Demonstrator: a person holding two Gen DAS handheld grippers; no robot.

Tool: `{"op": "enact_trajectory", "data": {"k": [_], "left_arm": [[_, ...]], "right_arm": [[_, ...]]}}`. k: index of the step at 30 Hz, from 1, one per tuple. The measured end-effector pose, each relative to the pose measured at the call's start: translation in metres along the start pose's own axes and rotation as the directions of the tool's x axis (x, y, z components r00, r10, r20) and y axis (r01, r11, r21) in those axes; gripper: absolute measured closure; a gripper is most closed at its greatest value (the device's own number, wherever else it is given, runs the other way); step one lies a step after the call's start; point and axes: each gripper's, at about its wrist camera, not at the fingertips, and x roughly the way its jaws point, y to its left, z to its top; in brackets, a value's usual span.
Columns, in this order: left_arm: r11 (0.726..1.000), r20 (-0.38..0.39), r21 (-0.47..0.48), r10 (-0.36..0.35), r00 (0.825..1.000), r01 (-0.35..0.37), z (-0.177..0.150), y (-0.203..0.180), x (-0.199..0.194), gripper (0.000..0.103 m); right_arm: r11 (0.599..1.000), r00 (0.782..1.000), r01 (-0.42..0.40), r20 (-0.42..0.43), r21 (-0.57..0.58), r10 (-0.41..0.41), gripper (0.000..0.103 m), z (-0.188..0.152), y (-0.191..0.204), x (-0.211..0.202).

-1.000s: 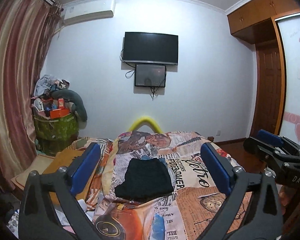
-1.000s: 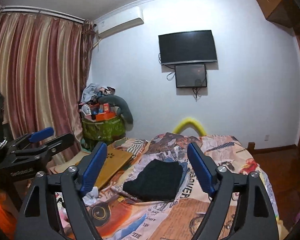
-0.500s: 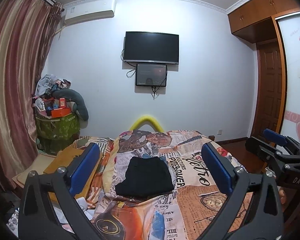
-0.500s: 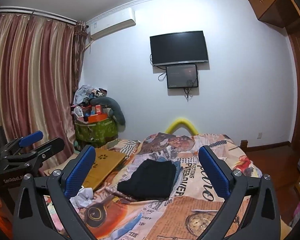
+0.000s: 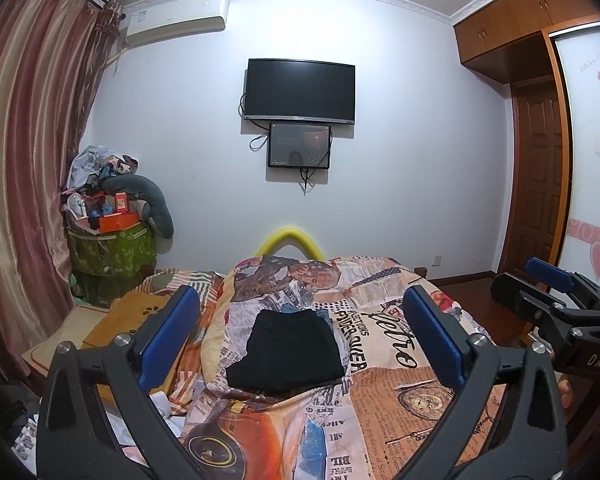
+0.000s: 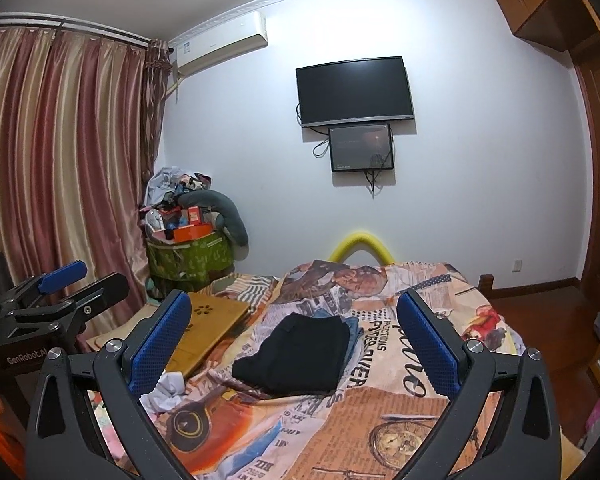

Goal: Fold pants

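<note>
Black pants (image 5: 286, 350), already folded into a compact rectangle, lie flat on the newspaper-print bedspread (image 5: 380, 360), mid-bed, far from both tools. Some blue denim fabric (image 6: 352, 326) peeks out from under their far right edge; can't tell what it is.

Your left gripper (image 5: 300, 344) is spread wide, blue pads (image 5: 168, 338) empty, held up and well short of the pants. Your right gripper (image 6: 296, 344) is the same: jaws wide, nothing held, well apart from the cloth. Each shows at the edge of the other's view, so you hold them side by side.

Judgement: folding looks done or nearly so; the step in hand reads as pulling clear or a final check. To do it well:
- Keep both tools high and level so a finger doesn't snag the stack.
- Check the edges. The near left corner bulges a little in the right view; if you fix it, come in low from the near side, pinch only the top layer and smooth toward the far end.
- Don't drag the bedspread, it's wrinkled and will shift the stack.
- Leave the denim alone.
- Stay clear of the tan wooden lap tray (image 6: 208, 322) on the left side of the bed.
</note>
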Motion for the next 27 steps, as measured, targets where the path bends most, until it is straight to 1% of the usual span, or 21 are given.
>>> {"op": "enact_trajectory", "data": {"k": [16, 27], "left_arm": [[1.0, -0.005, 0.005, -0.021, 1.0, 0.021, -0.0005, -0.0051, 0.0025, 0.0], [0.999, -0.022, 0.007, -0.036, 0.999, 0.036, -0.0015, -0.007, 0.0044, 0.0]], "right_arm": [[1.0, 1.0, 0.0, 0.003, 0.005, 0.0, 0.001, 0.0002, -0.0007, -0.0023], [1.0, 1.0, 0.001, 0.009, 0.004, -0.001, 0.001, 0.0009, -0.0005, -0.0045]]}}
